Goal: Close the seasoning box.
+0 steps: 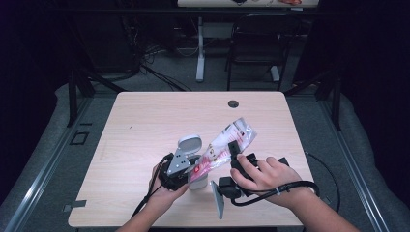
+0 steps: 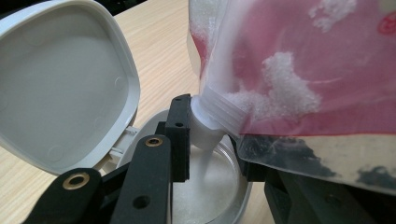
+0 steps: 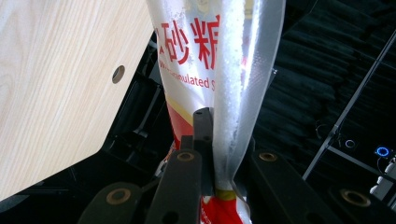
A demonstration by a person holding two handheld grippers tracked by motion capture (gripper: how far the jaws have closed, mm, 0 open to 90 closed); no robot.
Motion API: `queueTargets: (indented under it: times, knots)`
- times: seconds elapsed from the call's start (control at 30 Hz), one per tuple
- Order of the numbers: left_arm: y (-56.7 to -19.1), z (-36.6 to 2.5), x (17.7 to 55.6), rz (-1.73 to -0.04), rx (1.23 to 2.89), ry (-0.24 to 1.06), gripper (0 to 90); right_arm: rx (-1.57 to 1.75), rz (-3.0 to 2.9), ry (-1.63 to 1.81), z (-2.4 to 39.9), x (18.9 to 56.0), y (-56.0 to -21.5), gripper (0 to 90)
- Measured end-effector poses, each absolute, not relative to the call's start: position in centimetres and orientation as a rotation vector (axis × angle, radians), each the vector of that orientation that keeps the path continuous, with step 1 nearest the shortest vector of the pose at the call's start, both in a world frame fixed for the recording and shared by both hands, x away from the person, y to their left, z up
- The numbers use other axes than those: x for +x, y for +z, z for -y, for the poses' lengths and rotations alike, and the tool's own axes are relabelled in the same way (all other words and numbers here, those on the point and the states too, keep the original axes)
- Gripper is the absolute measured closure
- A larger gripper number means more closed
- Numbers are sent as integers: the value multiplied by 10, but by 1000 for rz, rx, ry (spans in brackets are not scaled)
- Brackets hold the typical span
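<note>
My right gripper (image 1: 236,155) is clamped tight on a clear plastic pouch of white sugar with red print (image 1: 227,145), which I hold tilted with its white screw spout (image 2: 205,128) pointing down to my left. In the right gripper view the pouch (image 3: 205,56) is pinched flat between the jaws. My left gripper (image 1: 186,175) is partly closed around a small white plastic container with a hinged lid (image 1: 196,181), gripping its body near the front edge of the pale wooden surface (image 1: 145,121). In the left gripper view the spout hangs just over the container's open mouth (image 2: 219,182), sugar already lies inside, and the flipped-up lid (image 2: 60,88) stands at the side, clear of the spout. Farther back, a round dark cable hole (image 1: 233,104) sits in the surface, and a black chair (image 1: 256,43) stands beyond it.
</note>
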State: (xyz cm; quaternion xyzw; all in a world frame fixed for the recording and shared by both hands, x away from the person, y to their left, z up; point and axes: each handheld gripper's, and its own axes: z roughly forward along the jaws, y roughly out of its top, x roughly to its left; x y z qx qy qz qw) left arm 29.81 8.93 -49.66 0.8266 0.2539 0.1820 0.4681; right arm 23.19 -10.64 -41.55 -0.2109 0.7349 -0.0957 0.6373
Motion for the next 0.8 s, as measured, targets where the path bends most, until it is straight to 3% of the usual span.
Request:
queueTargets:
  times: [0.8]
  knots:
    - [-496,-89,297,-619,2022,464,701,-442,-1715,-177,113,232,-418,858]
